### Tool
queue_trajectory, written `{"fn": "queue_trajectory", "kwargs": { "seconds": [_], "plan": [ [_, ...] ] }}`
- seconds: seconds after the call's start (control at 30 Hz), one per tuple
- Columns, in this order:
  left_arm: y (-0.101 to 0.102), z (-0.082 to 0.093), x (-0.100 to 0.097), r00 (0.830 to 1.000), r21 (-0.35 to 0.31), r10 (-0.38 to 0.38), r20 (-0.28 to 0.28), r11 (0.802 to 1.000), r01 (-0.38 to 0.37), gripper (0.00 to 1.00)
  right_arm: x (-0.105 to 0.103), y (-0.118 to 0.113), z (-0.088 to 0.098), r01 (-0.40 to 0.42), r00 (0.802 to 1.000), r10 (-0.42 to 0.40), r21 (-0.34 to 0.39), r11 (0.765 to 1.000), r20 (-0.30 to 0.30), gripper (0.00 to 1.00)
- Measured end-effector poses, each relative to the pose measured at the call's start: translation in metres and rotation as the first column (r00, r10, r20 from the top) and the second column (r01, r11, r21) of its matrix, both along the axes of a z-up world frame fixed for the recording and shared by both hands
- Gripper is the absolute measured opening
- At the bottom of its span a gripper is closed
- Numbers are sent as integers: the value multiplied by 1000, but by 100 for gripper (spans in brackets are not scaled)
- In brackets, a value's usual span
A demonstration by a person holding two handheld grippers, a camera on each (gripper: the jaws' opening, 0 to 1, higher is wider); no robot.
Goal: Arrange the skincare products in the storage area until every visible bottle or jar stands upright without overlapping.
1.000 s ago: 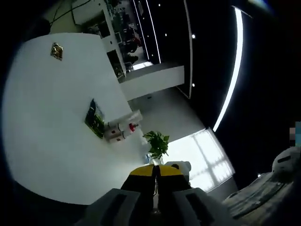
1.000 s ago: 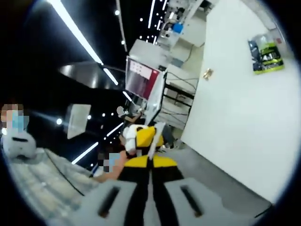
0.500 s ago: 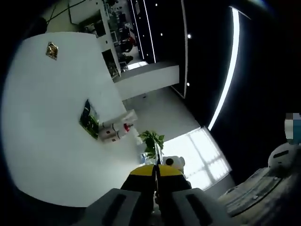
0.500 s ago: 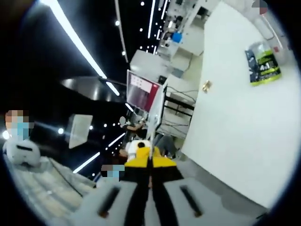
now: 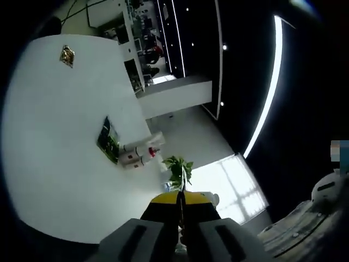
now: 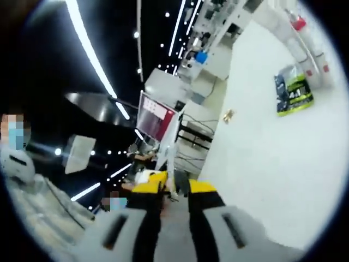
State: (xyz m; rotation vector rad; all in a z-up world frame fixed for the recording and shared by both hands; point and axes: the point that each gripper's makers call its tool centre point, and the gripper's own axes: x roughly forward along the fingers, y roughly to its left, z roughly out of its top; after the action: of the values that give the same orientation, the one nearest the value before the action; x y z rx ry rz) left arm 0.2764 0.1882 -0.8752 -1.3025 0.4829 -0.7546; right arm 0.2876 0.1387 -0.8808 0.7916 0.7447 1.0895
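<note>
On a white table (image 5: 54,164), two white bottles with red caps (image 5: 139,154) sit side by side next to a green and black packet (image 5: 108,141). A small gold item (image 5: 66,56) rests farther along the table. My left gripper (image 5: 180,200) is shut with nothing in it, held in the air well away from them. In the right gripper view the same packet (image 6: 294,94), white bottles (image 6: 308,46) and gold item (image 6: 228,114) appear on the table (image 6: 272,164). My right gripper (image 6: 173,190) is open and empty, far from the products.
A potted green plant (image 5: 180,169) stands beyond the table's edge near a bright window. A red-framed screen (image 6: 155,115) and shelving (image 6: 210,22) stand past the table's far side. A person in a light garment (image 6: 24,185) is at the left.
My right gripper's jaws have parted from shut to open. Both views have shifted a little with the hands; the products have not moved.
</note>
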Motion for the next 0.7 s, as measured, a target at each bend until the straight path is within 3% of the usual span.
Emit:
{"fn": "queue_trajectory", "kwargs": {
  "seconds": [0.13, 0.17, 0.2, 0.23, 0.33, 0.4, 0.53, 0.7],
  "plan": [
    [11, -7, 17, 1000, 16, 16, -18, 1000, -15, 0, 1, -16, -19, 51, 990, -25, -179, 982, 142, 34],
    [13, -9, 22, 1000, 31, 12, -22, 999, -11, 0, 1, -24, -29, 65, 974, 0, -282, 957, 224, 39],
    [14, -9, 27, 1000, 32, 12, -22, 999, -11, 0, 1, -27, -33, 71, 966, 15, -321, 945, 258, 43],
    [16, -10, 33, 1000, 34, 13, -22, 999, -12, 0, 1, -35, -43, 101, 941, 48, -412, 905, 336, 46],
    [20, -11, 49, 1000, 41, 14, -24, 999, -13, 0, 3, -45, -55, 153, 939, 17, -459, 875, 344, 50],
    [24, -11, 64, 1000, 53, 12, -22, 999, -11, 0, 5, -50, -61, 173, 940, -4, -465, 868, 342, 50],
    [28, -14, 89, 1000, 80, -1, -22, 997, 2, 0, 14, -60, -70, 236, 918, -2, -539, 808, 398, 52],
    [32, -21, 119, 999, 99, -16, -31, 995, 19, 0, 22, -64, -72, 285, 898, -8, -569, 771, 439, 54]
  ]
}}
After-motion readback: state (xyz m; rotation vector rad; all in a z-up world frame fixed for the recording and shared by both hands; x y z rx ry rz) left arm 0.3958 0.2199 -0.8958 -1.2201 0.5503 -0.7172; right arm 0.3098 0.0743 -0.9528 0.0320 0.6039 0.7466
